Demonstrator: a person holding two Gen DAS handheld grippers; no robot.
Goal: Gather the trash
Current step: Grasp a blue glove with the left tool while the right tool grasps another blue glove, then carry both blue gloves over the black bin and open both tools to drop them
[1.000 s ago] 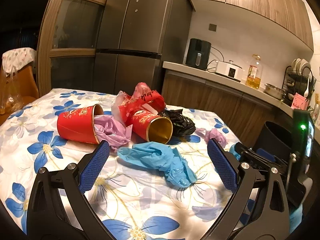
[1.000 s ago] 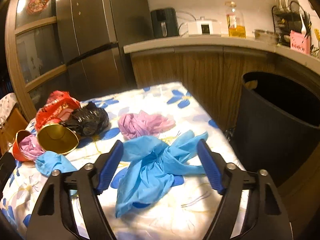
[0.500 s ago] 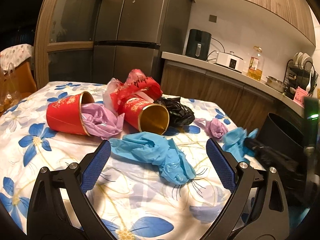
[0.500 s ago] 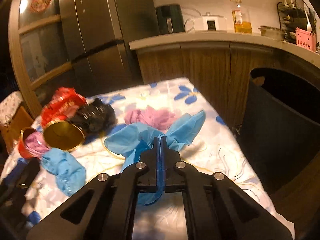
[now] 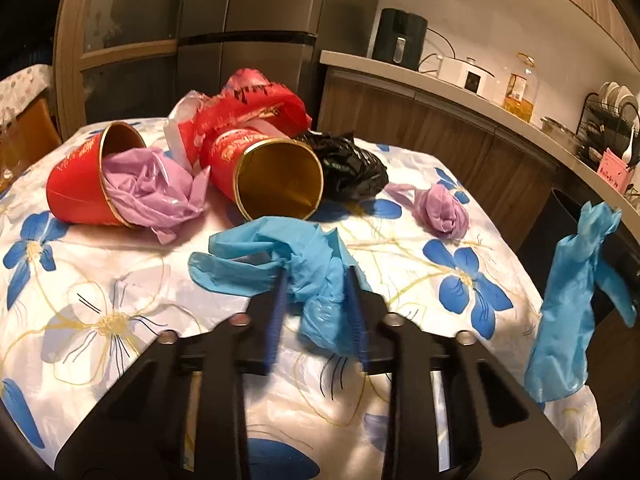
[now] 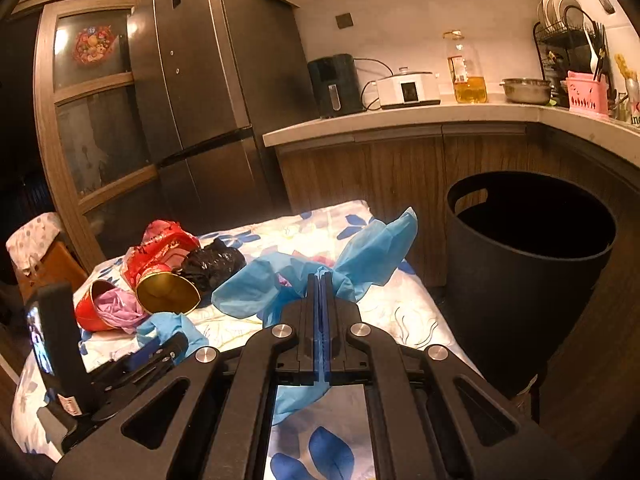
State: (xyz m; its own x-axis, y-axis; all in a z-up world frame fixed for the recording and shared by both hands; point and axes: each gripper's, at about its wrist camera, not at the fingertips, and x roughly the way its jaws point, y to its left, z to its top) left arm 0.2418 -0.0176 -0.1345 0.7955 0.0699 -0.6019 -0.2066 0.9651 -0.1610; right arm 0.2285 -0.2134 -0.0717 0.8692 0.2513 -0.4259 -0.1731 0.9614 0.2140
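My right gripper (image 6: 320, 280) has its jaws pressed together on a crumpled blue plastic glove (image 6: 360, 256), which hangs clear of the flower-print tablecloth (image 6: 404, 312); in the left wrist view the same glove (image 5: 568, 300) dangles past the table's right edge. Just to its right stands a round black waste bin (image 6: 532, 280), mouth open. My left gripper (image 5: 316, 300) has its jaws narrowed around a second crumpled blue plastic glove (image 5: 280, 256) lying on the cloth; whether the pads actually pinch it, I cannot tell through the motion blur. Beyond that glove lies a tipped red paper cup with a gold lining (image 5: 276, 176), and to its left a second red cup (image 5: 80, 184) stuffed with a lilac plastic bag (image 5: 152, 192). A red printed plastic bag (image 5: 248, 104) sits behind them, a crumpled black plastic bag (image 5: 348, 168) to the right, and a small lilac plastic wad (image 5: 440, 212) nearer the table's right side.
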